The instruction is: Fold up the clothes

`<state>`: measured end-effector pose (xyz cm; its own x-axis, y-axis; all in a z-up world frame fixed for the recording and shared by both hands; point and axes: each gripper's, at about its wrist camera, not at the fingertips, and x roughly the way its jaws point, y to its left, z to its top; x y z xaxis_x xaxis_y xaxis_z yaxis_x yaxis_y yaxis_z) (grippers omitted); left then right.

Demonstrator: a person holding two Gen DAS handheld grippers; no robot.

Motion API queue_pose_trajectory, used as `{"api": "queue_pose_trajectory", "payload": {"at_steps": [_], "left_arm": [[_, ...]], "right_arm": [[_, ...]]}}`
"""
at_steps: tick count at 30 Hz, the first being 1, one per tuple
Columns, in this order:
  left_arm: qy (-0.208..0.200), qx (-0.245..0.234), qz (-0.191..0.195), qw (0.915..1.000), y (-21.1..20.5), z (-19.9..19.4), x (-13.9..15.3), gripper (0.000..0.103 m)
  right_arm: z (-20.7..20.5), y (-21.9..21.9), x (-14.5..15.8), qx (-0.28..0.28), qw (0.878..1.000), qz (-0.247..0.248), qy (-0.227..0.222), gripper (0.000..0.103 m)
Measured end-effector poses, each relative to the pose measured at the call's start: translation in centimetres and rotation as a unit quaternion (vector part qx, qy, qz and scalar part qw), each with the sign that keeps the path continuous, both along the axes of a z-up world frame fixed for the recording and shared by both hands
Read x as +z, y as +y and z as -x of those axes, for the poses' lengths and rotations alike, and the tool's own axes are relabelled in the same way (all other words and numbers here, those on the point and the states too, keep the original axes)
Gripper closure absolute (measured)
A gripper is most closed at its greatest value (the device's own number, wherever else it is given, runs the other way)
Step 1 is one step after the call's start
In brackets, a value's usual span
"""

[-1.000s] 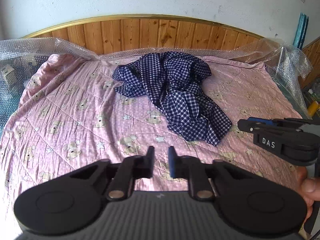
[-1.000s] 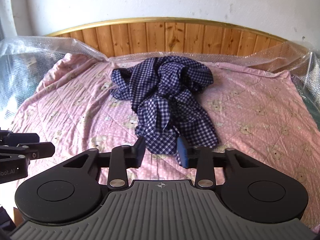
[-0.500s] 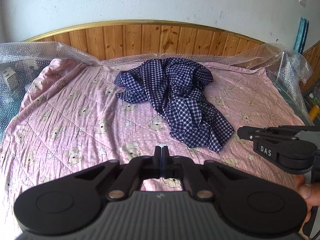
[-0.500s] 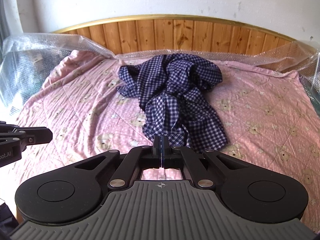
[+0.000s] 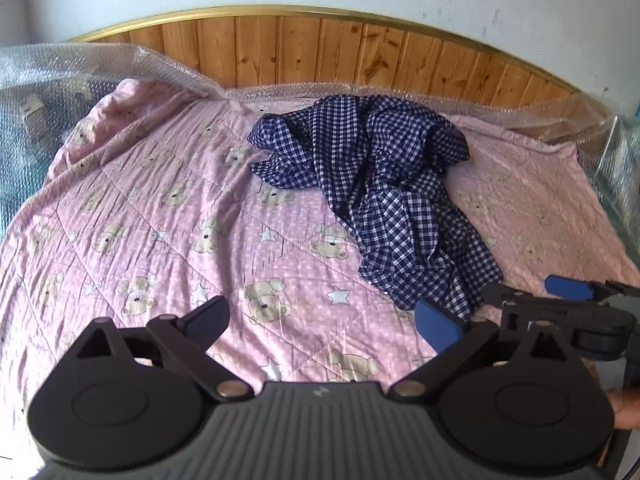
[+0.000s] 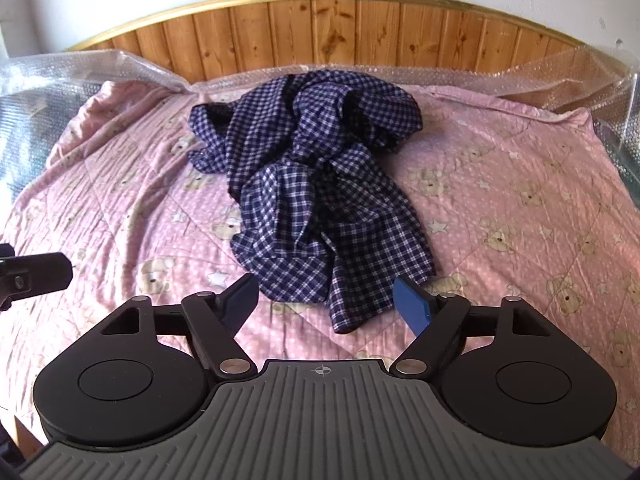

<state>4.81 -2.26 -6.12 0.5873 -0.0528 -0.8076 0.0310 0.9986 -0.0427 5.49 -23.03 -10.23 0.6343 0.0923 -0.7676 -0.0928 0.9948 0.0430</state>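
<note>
Nearest the right wrist camera, the right hand-held gripper [image 6: 326, 304] is seen spread wide, with nothing between its fingers. Just ahead of it, and partly between its blue pads, the near hem of the checked shirt [image 6: 316, 196] is found. The left hand-held gripper [image 5: 320, 320] is likewise released and empty; the shirt's near corner lies ahead of it and to its right, close to its right finger, where the right tool also shows at the edge of the view.

The navy-and-white shirt is seen bunched and twisted in a heap, running from that near hem away toward the far side of the pink bear-print quilt [image 6: 520, 208] on the bed. It is not laid flat, and no fold can be made out in it.

The step in hand is judged to be a reach for the near hem. A grasp at two well-separated points of the hem would be called for, so that the cloth can be lifted and spread flat.

Beyond the shirt, bubble wrap [image 6: 560, 76] and a wooden headboard [image 6: 320, 28] are seen.
</note>
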Motion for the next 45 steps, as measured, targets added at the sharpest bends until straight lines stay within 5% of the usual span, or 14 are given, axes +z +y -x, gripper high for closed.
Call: {"api": "queue_pose_trajectory", "payload": {"at_steps": [15, 16, 18, 20, 25, 29, 31, 34, 37, 39, 40, 41, 43, 45], "left_arm": [[0.043, 0.041, -0.053, 0.9968, -4.2, -14.1, -4.3, 0.0], [0.044, 0.042, -0.059, 0.9964, -4.5, -14.9, -4.7, 0.0], [0.048, 0.043, -0.067, 0.9957, -5.0, -16.3, -5.7, 0.0], [0.052, 0.048, -0.063, 0.9956, -5.1, -17.6, -6.6, 0.0], [0.063, 0.06, -0.052, 0.9948, -5.3, -20.8, -9.1, 0.0], [0.086, 0.043, -0.05, 0.9941, -7.0, -21.8, -11.7, 0.0], [0.098, 0.013, -0.05, 0.9939, -8.3, -21.3, -12.4, 0.012], [0.115, -0.032, -0.051, 0.9916, -10.2, -20.5, -13.5, 0.092], [0.132, -0.078, -0.052, 0.9869, -12.1, -19.7, -14.6, 0.099], [0.141, -0.123, -0.049, 0.9811, -13.0, -16.8, -14.3, 0.099], [0.141, -0.146, -0.049, 0.9778, -13.0, -14.8, -13.8, 0.099], [0.141, -0.162, -0.045, 0.9757, -12.7, -13.0, -13.3, 0.099], [0.139, -0.16, -0.023, 0.977, -10.3, -9.9, -12.2, 0.098], [0.139, -0.115, 0.003, 0.9837, -6.5, -7.9, -11.3, 0.089]], "right_arm": [[-17.8, -1.4, -9.8, 0.056, 0.997, 0.04, 0.023, 0.012], [-18.6, -1.1, -10.8, 0.068, 0.996, 0.039, 0.035, 0.023], [-19.2, -1.0, -12.4, 0.101, 0.992, 0.023, 0.071, 0.073], [-17.9, -1.8, -12.5, 0.13, 0.989, 0.024, 0.063, 0.098], [-12.8, -10.6, -11.7, 0.098, 0.988, 0.078, 0.093, 0.103], [-18.1, -11.1, -11.9, 0.054, 0.992, -0.035, 0.111, 0.103], [-20.9, -11.3, -11.9, 0.033, 0.988, -0.096, 0.118, 0.086], [-25.2, -11.4, -12.0, 0.001, 0.974, -0.186, 0.129, 0.001], [-29.4, -11.6, -12.0, -0.031, 0.951, -0.274, 0.137, 0.002], [-32.2, -11.7, -12.1, -0.052, 0.931, -0.332, 0.143, 0.021], [-33.7, -11.7, -12.1, -0.063, 0.92, -0.36, 0.145, 0.068], [-35.1, -11.8, -12.1, -0.073, 0.907, -0.388, 0.147, 0.096], [-32.7, -10.1, -7.6, 0.035, 0.916, -0.392, 0.076, 0.098], [-27.3, -9.0, -1.9, 0.174, 0.909, -0.378, 0.022, 0.101]]}}
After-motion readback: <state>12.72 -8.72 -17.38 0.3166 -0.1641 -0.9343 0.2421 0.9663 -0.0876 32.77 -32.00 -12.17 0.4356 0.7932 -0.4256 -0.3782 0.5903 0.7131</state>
